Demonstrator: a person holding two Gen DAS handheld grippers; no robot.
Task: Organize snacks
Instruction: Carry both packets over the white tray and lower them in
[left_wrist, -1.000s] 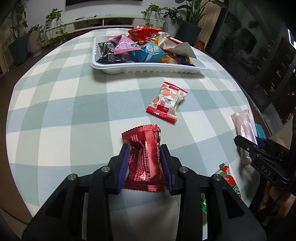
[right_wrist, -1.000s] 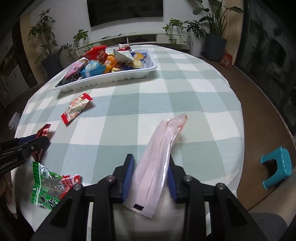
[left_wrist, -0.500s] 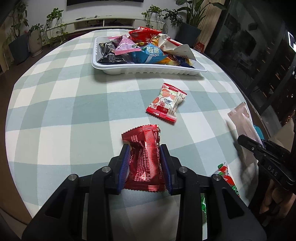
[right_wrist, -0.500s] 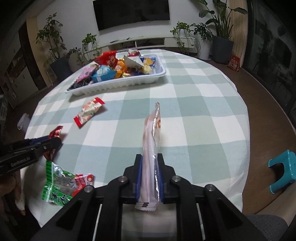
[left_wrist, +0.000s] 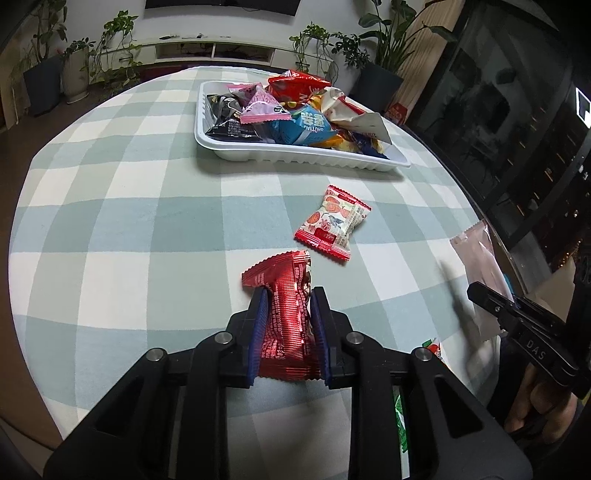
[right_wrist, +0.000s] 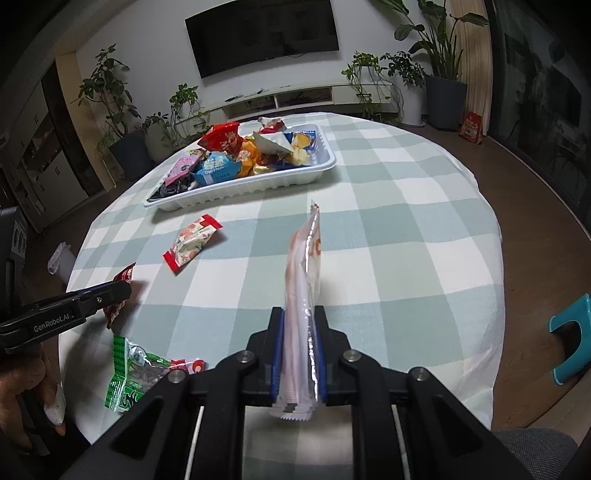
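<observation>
The left gripper (left_wrist: 288, 314) is closing its blue-padded fingers (left_wrist: 258, 332) on a crinkled red foil snack packet (left_wrist: 286, 317), which is standing between them with its flared top edge sticking out past the fingertips and its sides pinched in by the pads. The right gripper (right_wrist: 298, 332) is clamping its fingers (right_wrist: 277, 350) tight on a long, pale pink, translucent plastic sachet (right_wrist: 303, 280); the sachet is held edge-on and is rising up and away from the fingers, its serrated lower end hanging out behind them. Both grippers are sitting over the near part of a round table (left_wrist: 122, 221) covered with a pale green and white checked cloth.

A small white pillow-shaped packet with red ends and fruit print (left_wrist: 332, 223) is lying flat on the cloth, between the grippers and a white rectangular plastic tray (left_wrist: 295, 157) at the far side of the table. The tray is heaped with assorted wrapped snacks in pink, blue, black, red and yellow. A green and white packet with a red end (right_wrist: 136, 376) is lying at the near table edge, between the two grippers. A person's hand (right_wrist: 26, 398) is holding the left gripper's handle in the right wrist view.
</observation>
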